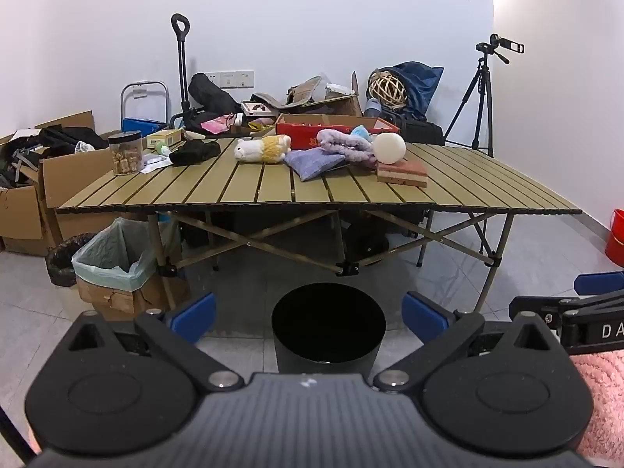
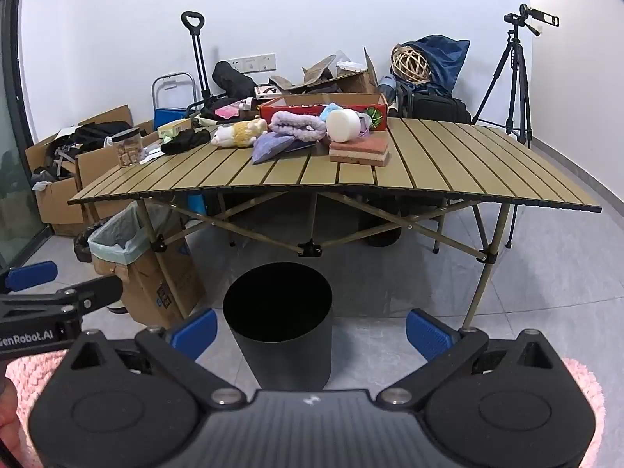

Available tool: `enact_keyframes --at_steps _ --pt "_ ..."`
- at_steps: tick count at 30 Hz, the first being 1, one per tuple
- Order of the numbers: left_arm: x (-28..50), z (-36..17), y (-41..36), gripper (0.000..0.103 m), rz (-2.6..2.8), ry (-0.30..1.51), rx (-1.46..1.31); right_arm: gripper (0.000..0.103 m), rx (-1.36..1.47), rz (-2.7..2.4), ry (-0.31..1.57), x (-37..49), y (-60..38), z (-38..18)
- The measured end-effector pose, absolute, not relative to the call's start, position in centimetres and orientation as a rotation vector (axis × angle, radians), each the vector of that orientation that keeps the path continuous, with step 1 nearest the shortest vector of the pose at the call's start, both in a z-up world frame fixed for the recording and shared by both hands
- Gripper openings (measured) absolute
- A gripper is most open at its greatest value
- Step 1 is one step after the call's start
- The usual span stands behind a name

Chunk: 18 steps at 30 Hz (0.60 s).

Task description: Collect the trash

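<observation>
Nearest, both tools hang above a grey tiled floor with nothing in them: the left hand-held gripper [image 1: 308, 314] and the right hand-held gripper [image 2: 312, 331] each have their blue pads spread wide. Just ahead of them on the floor stands a black cylindrical bin [image 1: 328, 327], open-topped and dark inside, apart from both tools.

Beyond it is a slatted folding table [image 2: 448, 163]. Its near half is bare, which leaves open room to reach in over the front edge. The clutter sits along the far side: a plush animal [image 1: 263, 148], a lilac pouch [image 2: 269, 146], a fluffy purple cloth [image 2: 298, 124], a white roll [image 2: 343, 124], a pink block [image 2: 360, 150], a clear jar [image 1: 124, 152], a red box [image 1: 335, 130].

Which of these counts as trash is not obvious, so the wrong thing could be picked. A long reach across might also nudge the roll, which looks free to roll off the table. To the left, a lined cardboard bin [image 1: 113, 261] crowds the table leg.
</observation>
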<state>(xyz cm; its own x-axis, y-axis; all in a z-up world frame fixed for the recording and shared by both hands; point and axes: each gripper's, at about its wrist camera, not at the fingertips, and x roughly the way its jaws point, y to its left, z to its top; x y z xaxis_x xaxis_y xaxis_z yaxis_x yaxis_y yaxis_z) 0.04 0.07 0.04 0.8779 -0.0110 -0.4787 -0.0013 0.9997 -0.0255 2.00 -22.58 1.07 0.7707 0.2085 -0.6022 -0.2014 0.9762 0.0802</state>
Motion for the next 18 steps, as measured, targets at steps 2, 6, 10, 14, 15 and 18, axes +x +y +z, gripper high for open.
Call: enact_keyframes --at_steps 2,6,10,14,15,18 --pt "0.02 0.03 0.08 0.103 -0.005 0.499 -0.022 0.103 0.014 0.223 0.655 1.98 -22.61 1.11" --pt "-0.07 0.07 0.36 0.103 -0.004 0.497 -0.022 0.103 0.016 0.224 0.656 1.97 -22.65 1.14" --pt "-0.02 0.05 0.01 0.103 -0.005 0.5 -0.012 0.103 0.017 0.224 0.655 1.94 -22.68 1.21" --pt "-0.19 0.12 0.07 0.103 -0.003 0.497 -0.014 0.103 0.017 0.223 0.656 1.94 -22.63 1.25" --pt "-0.25 0.14 0.08 0.103 -0.003 0.497 -0.014 0.103 0.017 0.224 0.656 1.94 -22.63 1.27" --pt "0.11 -0.2 -0.05 0.103 -0.003 0.503 -0.012 0.103 0.016 0.222 0.655 1.94 -22.59 1.29"
